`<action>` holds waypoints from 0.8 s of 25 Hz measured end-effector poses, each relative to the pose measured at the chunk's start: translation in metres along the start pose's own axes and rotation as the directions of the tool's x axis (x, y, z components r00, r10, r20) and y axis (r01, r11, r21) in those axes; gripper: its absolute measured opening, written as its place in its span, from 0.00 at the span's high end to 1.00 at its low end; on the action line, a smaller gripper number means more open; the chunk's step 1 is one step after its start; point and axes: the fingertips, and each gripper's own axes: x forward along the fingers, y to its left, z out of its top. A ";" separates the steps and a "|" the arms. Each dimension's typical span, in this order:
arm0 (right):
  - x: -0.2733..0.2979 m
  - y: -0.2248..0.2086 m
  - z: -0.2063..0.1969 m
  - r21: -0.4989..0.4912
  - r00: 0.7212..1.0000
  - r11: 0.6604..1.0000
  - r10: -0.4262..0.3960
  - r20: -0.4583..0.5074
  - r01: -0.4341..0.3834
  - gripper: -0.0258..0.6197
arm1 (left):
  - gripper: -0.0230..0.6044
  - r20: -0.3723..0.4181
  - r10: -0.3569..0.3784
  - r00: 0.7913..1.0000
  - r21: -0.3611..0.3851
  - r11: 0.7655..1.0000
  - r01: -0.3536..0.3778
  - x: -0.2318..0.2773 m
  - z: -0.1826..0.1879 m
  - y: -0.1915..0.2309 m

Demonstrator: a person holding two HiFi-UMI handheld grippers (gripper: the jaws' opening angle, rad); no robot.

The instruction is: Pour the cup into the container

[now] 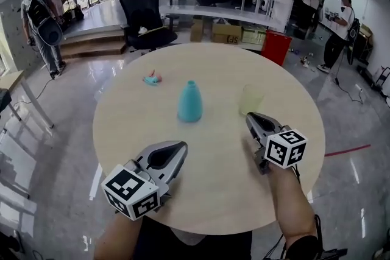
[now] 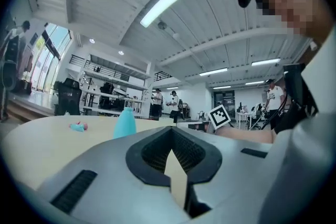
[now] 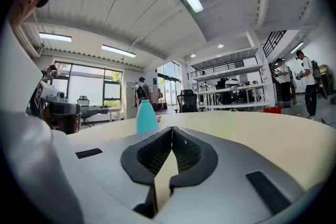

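A teal cone-shaped container (image 1: 189,101) stands upright near the middle of the round table (image 1: 207,192). To its right stands a pale yellow see-through cup (image 1: 251,99). My right gripper (image 1: 251,119) lies just in front of the cup, its jaws shut with nothing between them. My left gripper (image 1: 180,147) rests on the table nearer me, in front of the container, and is also shut and empty. The left gripper view shows its closed tips (image 2: 171,130) and the container (image 2: 125,122) beyond them. In the right gripper view the closed tips (image 3: 171,129) point just right of the container (image 3: 146,117).
A small teal and pink object (image 1: 152,78) lies on the far left of the table. Behind the table are a black office chair (image 1: 146,15), a red bin (image 1: 276,45) and shelving. People stand at the left and right edges of the room.
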 end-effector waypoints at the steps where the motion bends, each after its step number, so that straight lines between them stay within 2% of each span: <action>1: -0.006 0.002 0.008 0.003 1.000 1.000 0.000 0.015 0.000 0.95 | 0.97 -0.010 0.019 1.000 0.003 1.000 -0.019 -0.005 0.000 -0.005; 3: -0.025 0.016 0.028 0.011 0.998 1.000 0.002 0.055 -0.003 0.95 | 0.97 -0.024 0.052 0.998 -0.014 0.999 -0.052 -0.020 -0.001 -0.018; 5: -0.055 0.046 0.041 0.006 0.995 0.999 0.046 0.087 -0.047 0.95 | 0.97 -0.013 0.063 0.998 -0.023 0.998 -0.063 -0.039 -0.002 -0.037; 10: -0.157 0.125 0.049 -0.113 0.982 0.983 0.157 0.108 -0.145 0.95 | 0.97 0.002 0.047 0.999 -0.017 0.999 -0.047 -0.077 -0.010 -0.114; 13: -0.227 0.169 0.035 -0.108 0.971 0.977 0.198 0.132 -0.185 0.95 | 0.97 0.010 0.047 0.999 -0.015 0.999 -0.047 -0.113 -0.019 -0.175; 17: -0.308 0.225 -0.011 -0.074 0.970 0.971 0.234 0.071 -0.229 0.95 | 0.97 0.000 0.087 0.996 -0.035 0.996 -0.087 -0.172 -0.039 -0.246; 20: -0.368 0.261 -0.021 -0.079 0.966 0.966 0.251 0.059 -0.246 0.95 | 0.97 0.005 0.102 0.995 -0.030 0.994 -0.102 -0.214 -0.039 -0.299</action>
